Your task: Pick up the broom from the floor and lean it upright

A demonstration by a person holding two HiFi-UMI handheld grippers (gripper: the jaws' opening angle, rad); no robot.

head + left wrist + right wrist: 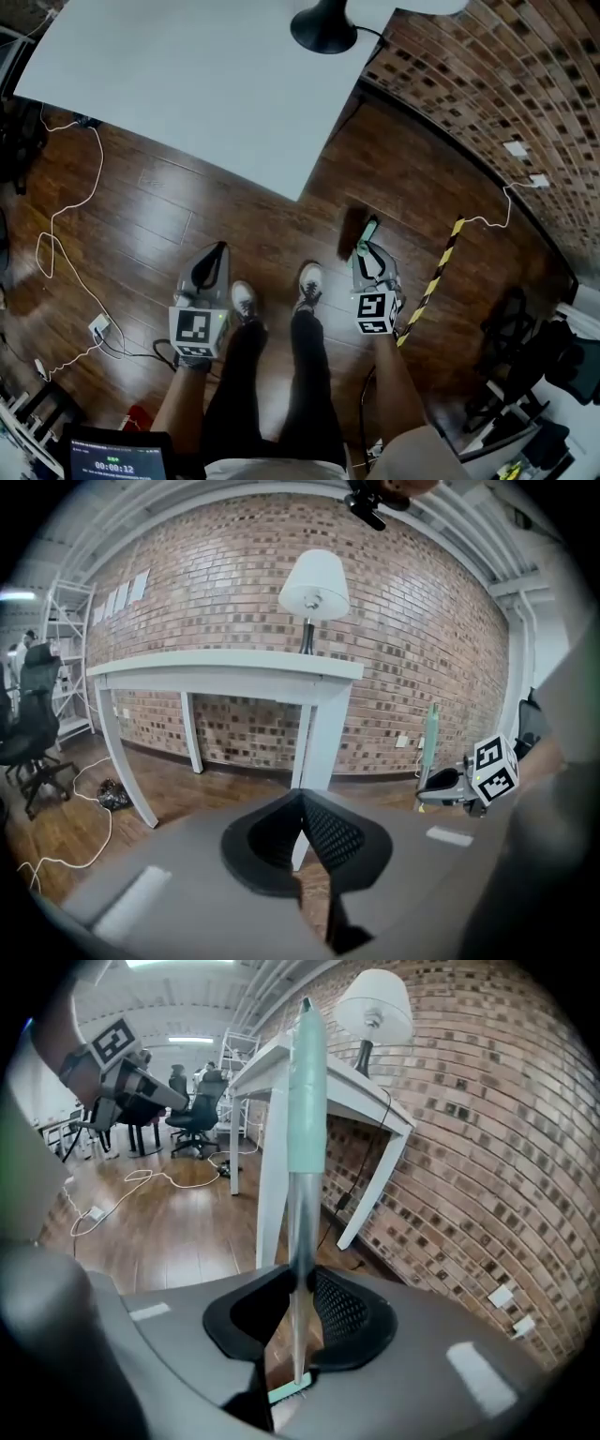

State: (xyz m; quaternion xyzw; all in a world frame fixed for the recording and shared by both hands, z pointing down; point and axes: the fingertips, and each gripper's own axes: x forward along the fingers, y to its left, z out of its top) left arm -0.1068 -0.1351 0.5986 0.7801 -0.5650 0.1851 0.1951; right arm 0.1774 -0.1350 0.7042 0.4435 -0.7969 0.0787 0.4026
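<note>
The broom (305, 1119) stands nearly upright, a silver pole with a pale green grip at the top. Its pole runs between the jaws of my right gripper (302, 1281), which is shut on it; a green bit of the broom's head (291, 1391) shows below. In the head view the right gripper (367, 251) is just right of the person's feet, with the broom's green grip (368, 231) poking out ahead of it. My left gripper (220, 250) hangs left of the feet, jaws shut and holding nothing. The left gripper view shows its closed tips (302, 801) and the broom (429, 735) far right.
A white table (187, 84) with a lamp (323, 28) stands ahead by the brick wall (487, 103). A yellow-and-black striped bar (436, 277) lies on the wood floor to the right. White cables (56, 234) trail at left. An office chair (33, 724) stands further left.
</note>
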